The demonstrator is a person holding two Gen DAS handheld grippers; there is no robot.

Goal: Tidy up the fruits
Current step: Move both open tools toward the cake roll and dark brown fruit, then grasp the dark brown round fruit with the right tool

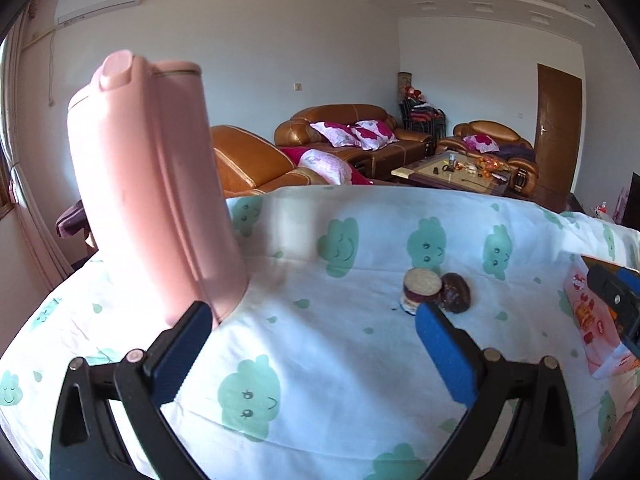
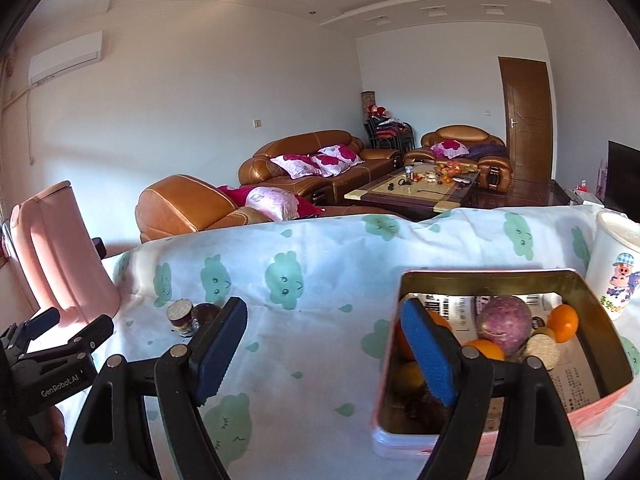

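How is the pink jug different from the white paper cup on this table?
The pink jug is plain pink and closed by a lid; the white cup is printed with a cartoon pig. The jug stands at the table's left edge, while the cup stands at the far right, behind the fruit tin. The jug looks clearly larger than the cup. Both stand upright on the cloud-print cloth.

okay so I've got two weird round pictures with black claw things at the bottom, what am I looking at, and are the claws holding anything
Those claws are hand-held grippers, one in each of a person's hands, each carrying a wide-angle camera looking along its fingers. One picture is from the left gripper, the other from the right gripper. Both are open and hold nothing. Below them is a table under a cloud-print cloth. On it stand a pink jug, a tin box of fruit including a purple fruit, a printed cup, and two small dark fruits, one cut open.
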